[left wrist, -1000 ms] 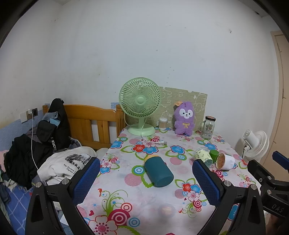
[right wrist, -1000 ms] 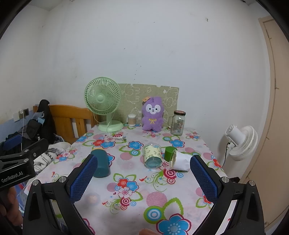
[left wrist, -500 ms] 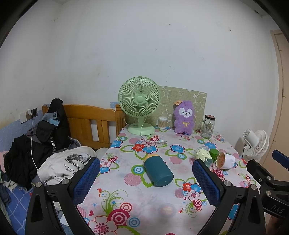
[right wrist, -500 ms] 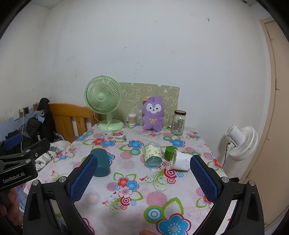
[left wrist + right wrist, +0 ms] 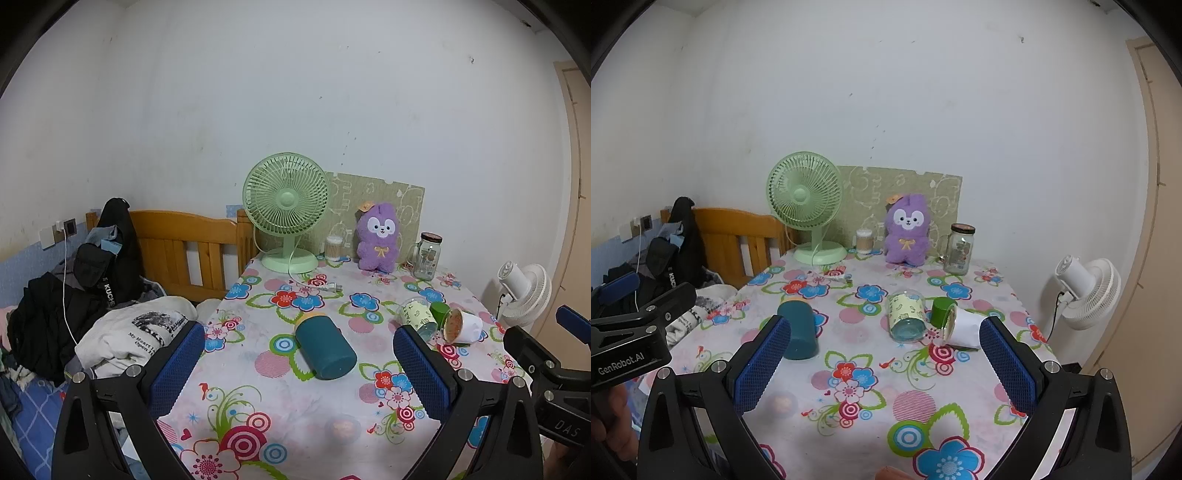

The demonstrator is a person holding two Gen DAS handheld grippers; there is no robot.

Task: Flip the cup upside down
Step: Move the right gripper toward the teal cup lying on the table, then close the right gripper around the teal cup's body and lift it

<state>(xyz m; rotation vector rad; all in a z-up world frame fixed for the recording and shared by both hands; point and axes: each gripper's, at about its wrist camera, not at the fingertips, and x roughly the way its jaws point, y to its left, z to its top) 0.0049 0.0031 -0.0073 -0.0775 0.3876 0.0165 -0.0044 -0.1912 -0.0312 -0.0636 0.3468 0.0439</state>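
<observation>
Several cups lie on their sides on the flowered tablecloth (image 5: 258, 373). A teal cup (image 5: 325, 347) lies at the middle; it also shows in the right wrist view (image 5: 798, 334). A clear cup with a pale yellow label (image 5: 907, 319), a small green cup (image 5: 942, 312) and a white cup (image 5: 964, 328) lie together further right. My left gripper (image 5: 295, 373) is open and empty, in front of the teal cup. My right gripper (image 5: 882, 363) is open and empty, near the front edge, short of the cups.
A green desk fan (image 5: 286, 206), a purple plush toy (image 5: 376, 236), a glass jar (image 5: 428, 254) and a small container (image 5: 333, 247) stand along the table's far edge by the wall. A wooden bed with clothes (image 5: 92, 295) is left. A white fan (image 5: 1086, 291) stands right.
Both grippers have risen and tilted very slightly; the scene sits a little lower in view. Nothing on the table has moved.
</observation>
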